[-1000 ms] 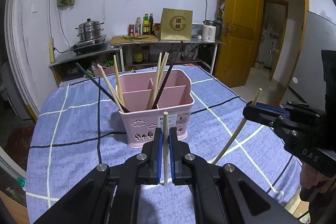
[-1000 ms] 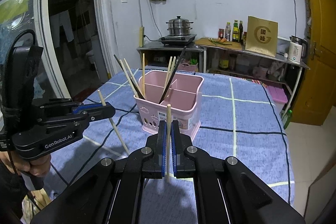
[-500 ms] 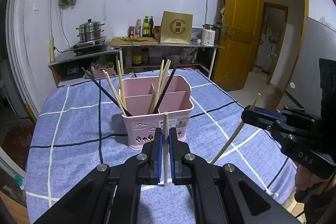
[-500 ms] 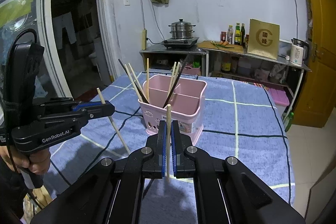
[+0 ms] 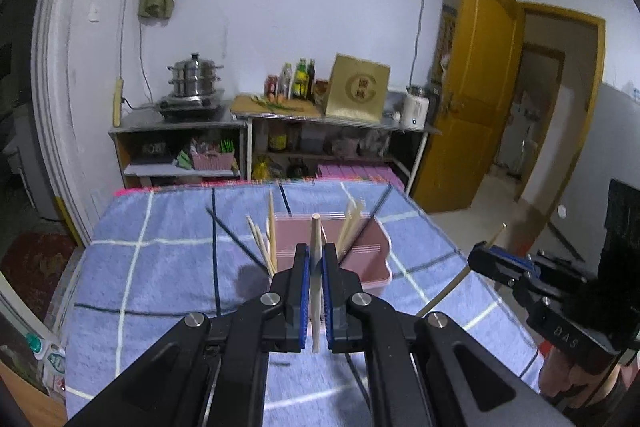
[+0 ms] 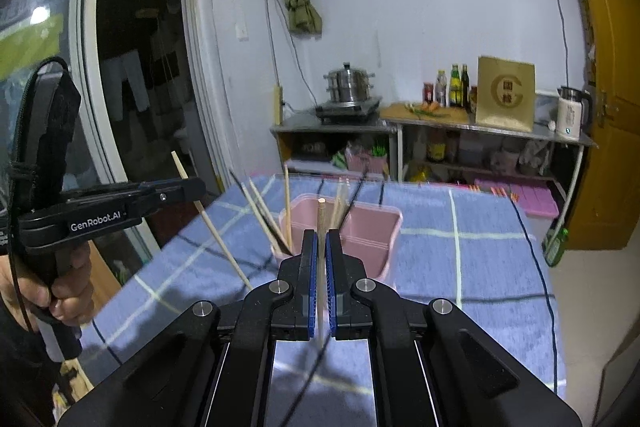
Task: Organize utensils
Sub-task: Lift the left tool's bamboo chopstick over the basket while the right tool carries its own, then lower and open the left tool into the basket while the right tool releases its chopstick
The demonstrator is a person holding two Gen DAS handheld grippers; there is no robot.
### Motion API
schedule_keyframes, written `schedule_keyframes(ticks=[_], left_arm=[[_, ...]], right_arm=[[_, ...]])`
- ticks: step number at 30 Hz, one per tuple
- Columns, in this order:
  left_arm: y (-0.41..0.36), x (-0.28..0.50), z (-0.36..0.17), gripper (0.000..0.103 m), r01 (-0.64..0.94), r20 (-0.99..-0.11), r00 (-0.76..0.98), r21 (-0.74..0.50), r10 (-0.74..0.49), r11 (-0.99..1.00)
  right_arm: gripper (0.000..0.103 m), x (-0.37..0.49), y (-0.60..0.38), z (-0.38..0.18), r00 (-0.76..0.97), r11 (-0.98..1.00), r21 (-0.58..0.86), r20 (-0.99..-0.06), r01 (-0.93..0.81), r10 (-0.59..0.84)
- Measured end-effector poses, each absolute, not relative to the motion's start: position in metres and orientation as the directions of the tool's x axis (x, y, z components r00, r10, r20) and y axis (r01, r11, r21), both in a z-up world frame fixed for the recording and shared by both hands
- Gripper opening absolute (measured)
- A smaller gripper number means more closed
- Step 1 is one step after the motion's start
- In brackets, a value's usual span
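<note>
A pink utensil caddy [image 5: 370, 259] stands on the blue checked tablecloth, with several wooden and black chopsticks leaning in its compartments; it also shows in the right wrist view [image 6: 374, 239]. My left gripper [image 5: 315, 251] is shut on a wooden chopstick [image 5: 315, 227] held upright, raised in front of the caddy. My right gripper [image 6: 321, 239] is shut on another wooden chopstick [image 6: 321, 215], also upright before the caddy. Each gripper shows in the other's view, the left gripper [image 6: 192, 187] and the right gripper [image 5: 480, 255], with its chopstick slanting down.
The table [image 5: 160, 267] ends at its far edge ahead. Behind it stand metal shelves with a steamer pot [image 5: 195, 77], bottles [image 5: 298, 79], a gold box [image 5: 357, 87] and a kettle [image 5: 416, 107]. A yellow door [image 5: 476, 87] is at the right.
Both grippers have risen and pulled back from the caddy, each still holding its chopstick; the caddy now sits lower and farther off in both views.
</note>
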State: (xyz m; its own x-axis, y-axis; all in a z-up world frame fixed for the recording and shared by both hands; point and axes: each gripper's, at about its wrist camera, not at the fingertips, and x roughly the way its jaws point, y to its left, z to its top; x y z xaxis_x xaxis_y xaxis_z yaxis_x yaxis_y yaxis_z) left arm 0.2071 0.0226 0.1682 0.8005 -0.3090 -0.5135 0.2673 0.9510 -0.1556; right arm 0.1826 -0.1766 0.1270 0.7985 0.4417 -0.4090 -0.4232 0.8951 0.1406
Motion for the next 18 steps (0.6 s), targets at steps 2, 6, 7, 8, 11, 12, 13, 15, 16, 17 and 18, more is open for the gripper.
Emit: schedule_keyframes(ticks=[2, 6, 7, 8, 11, 12, 13, 15, 16, 17, 18], left_arm=[[0.027, 0.210, 0.179, 0.005, 0.262, -0.491, 0.815, -0.163, -0.309, 0.951], [0.032, 0.220, 0.197, 0.005, 0.255, -0.451, 0.837, -0.178, -0.309, 0.950], [0.033, 0.224, 0.200, 0.005, 0.253, -0.440, 0.843, -0.182, -0.309, 0.950], [0.033, 0.226, 0.202, 0.005, 0.251, -0.434, 0.847, -0.183, -0.307, 0.950], [0.033, 0.239, 0.204, 0.005, 0.245, -0.423, 0.854, -0.188, -0.303, 0.951], [0.034, 0.243, 0.204, 0.005, 0.244, -0.422, 0.855, -0.188, -0.302, 0.952], [0.035, 0.249, 0.203, 0.006, 0.244, -0.422, 0.854, -0.192, -0.304, 0.951], [0.034, 0.258, 0.199, 0.005, 0.244, -0.424, 0.852, -0.197, -0.307, 0.949], [0.034, 0.262, 0.198, 0.005, 0.245, -0.426, 0.851, -0.198, -0.308, 0.949], [0.034, 0.266, 0.195, 0.006, 0.247, -0.426, 0.850, -0.199, -0.310, 0.949], [0.033, 0.269, 0.191, 0.005, 0.247, -0.429, 0.848, -0.199, -0.310, 0.949]], right_arm=[[0.004, 0.186, -0.173, 0.137, 0.809, 0.892, 0.143, -0.380, -0.428, 0.449], [0.004, 0.192, -0.163, 0.153, 0.820, 0.886, 0.147, -0.337, -0.440, 0.463], [0.004, 0.196, -0.159, 0.157, 0.823, 0.884, 0.146, -0.326, -0.443, 0.466], [0.004, 0.199, -0.157, 0.160, 0.825, 0.884, 0.145, -0.320, -0.444, 0.467], [0.004, 0.208, -0.151, 0.164, 0.827, 0.883, 0.145, -0.309, -0.448, 0.470], [0.004, 0.211, -0.149, 0.164, 0.827, 0.882, 0.146, -0.308, -0.447, 0.470], [0.004, 0.215, -0.146, 0.163, 0.827, 0.883, 0.145, -0.308, -0.447, 0.469], [0.004, 0.222, -0.143, 0.161, 0.827, 0.884, 0.139, -0.312, -0.447, 0.467], [0.004, 0.226, -0.140, 0.158, 0.827, 0.884, 0.136, -0.316, -0.446, 0.466], [0.004, 0.229, -0.139, 0.157, 0.826, 0.885, 0.136, -0.318, -0.446, 0.465], [0.004, 0.233, -0.138, 0.155, 0.825, 0.885, 0.136, -0.323, -0.445, 0.464]])
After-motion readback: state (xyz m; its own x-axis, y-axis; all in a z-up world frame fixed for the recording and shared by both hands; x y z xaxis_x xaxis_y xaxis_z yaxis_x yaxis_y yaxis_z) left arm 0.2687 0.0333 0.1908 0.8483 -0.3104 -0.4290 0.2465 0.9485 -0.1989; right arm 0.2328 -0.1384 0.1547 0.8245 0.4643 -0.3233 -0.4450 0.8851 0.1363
